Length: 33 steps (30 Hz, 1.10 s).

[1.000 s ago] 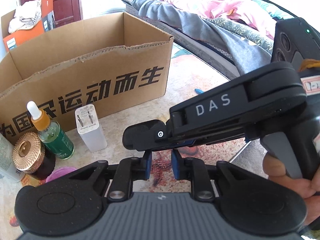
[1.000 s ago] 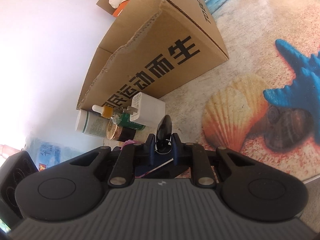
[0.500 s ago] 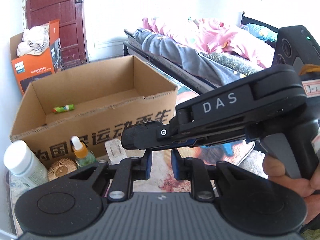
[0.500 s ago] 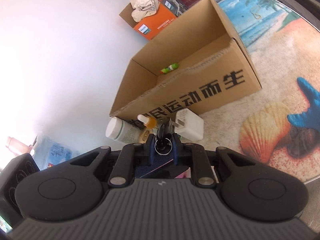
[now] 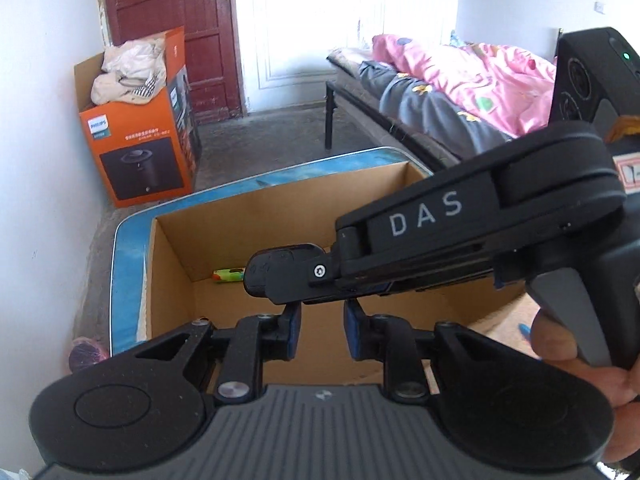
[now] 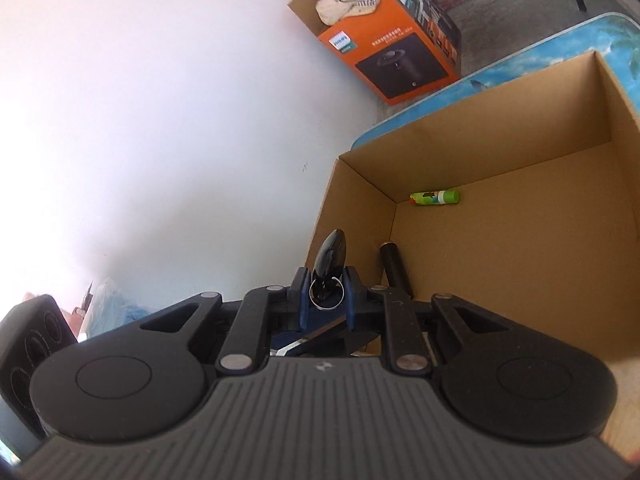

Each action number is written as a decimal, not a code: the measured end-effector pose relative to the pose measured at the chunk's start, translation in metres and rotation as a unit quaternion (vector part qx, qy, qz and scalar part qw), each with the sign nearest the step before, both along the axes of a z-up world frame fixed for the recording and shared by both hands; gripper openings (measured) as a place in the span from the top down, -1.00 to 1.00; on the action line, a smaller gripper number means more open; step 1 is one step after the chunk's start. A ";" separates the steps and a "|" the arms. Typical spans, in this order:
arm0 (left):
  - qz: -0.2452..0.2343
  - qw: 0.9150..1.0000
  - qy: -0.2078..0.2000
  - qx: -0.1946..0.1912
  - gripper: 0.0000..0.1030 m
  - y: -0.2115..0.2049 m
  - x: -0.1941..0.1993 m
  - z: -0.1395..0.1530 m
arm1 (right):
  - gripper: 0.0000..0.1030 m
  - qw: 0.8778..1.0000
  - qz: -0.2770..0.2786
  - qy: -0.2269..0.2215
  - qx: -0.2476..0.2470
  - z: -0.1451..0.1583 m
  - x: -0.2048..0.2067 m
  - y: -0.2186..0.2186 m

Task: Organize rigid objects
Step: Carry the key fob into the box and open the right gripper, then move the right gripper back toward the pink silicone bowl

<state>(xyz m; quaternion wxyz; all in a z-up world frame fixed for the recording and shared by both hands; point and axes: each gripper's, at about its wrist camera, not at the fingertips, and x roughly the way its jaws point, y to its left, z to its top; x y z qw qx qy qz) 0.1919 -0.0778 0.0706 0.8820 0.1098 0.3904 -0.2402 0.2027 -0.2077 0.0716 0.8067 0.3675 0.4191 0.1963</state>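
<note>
My right gripper (image 6: 326, 292) is shut on a black key fob (image 6: 330, 256) with a metal ring, held above the near left corner of an open cardboard box (image 6: 500, 140). In the left wrist view the same fob (image 5: 276, 270) sticks out over the box (image 5: 172, 272). Inside the box a green tube (image 6: 434, 197) lies by the far wall, and a black cylinder (image 6: 394, 268) lies near the left wall. My left gripper (image 5: 322, 320) is shut with nothing held, just below the right one and above the box's near edge.
An orange appliance carton (image 5: 140, 148) with cloth on top stands by the white wall, beside a red door (image 5: 172, 20). A bed with a pink quilt (image 5: 460, 76) runs along the right. The box sits on a blue-edged table (image 5: 128, 260). A hand (image 5: 560, 344) holds the right gripper.
Both grippers rose and moved forward over the box, the fob still held. The bottles and white charger in front of the box have dropped out of view, and the box's inside now shows.
</note>
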 end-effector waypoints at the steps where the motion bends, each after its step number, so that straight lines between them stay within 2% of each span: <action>1: 0.010 1.000 0.013 0.003 0.54 0.000 0.013 -0.004 | 0.70 1.000 0.001 0.016 0.005 -0.006 0.015 0.001; 3: 0.039 0.998 0.048 0.009 0.52 0.004 0.041 -0.013 | 0.70 0.999 0.007 0.046 0.016 -0.020 0.044 0.005; 8: 0.078 0.993 0.075 0.043 0.47 0.012 0.081 -0.030 | 0.69 0.993 0.006 0.112 0.038 -0.059 0.096 0.010; 15: 0.091 0.991 0.077 0.053 0.37 0.013 0.085 -0.035 | 0.63 0.983 0.004 0.176 0.046 -0.102 0.123 0.017; 17: 0.095 0.991 0.080 0.050 0.36 0.015 0.086 -0.036 | 0.55 0.982 0.003 0.187 0.041 -0.108 0.123 0.017; 18: 0.096 0.991 0.082 0.046 0.35 0.016 0.085 -0.035 | 0.43 0.981 0.001 0.189 0.039 -0.109 0.122 0.016; 22: 0.095 0.992 0.080 0.028 0.31 0.024 0.078 -0.025 | 0.19 0.982 0.000 0.184 0.040 -0.101 0.111 0.008; 24: 0.093 0.993 0.074 0.016 0.30 0.029 0.069 -0.017 | 0.17 0.985 0.001 0.168 0.040 -0.090 0.101 0.002; 28: 0.079 0.995 0.055 -0.016 0.12 0.039 0.039 0.004 | 0.14 0.993 0.001 0.112 0.047 -0.054 0.068 -0.012; 33: 0.046 0.997 0.025 -0.054 -0.11 0.051 -0.011 0.024 | 0.10 0.998 -0.002 0.033 0.054 -0.001 0.003 -0.037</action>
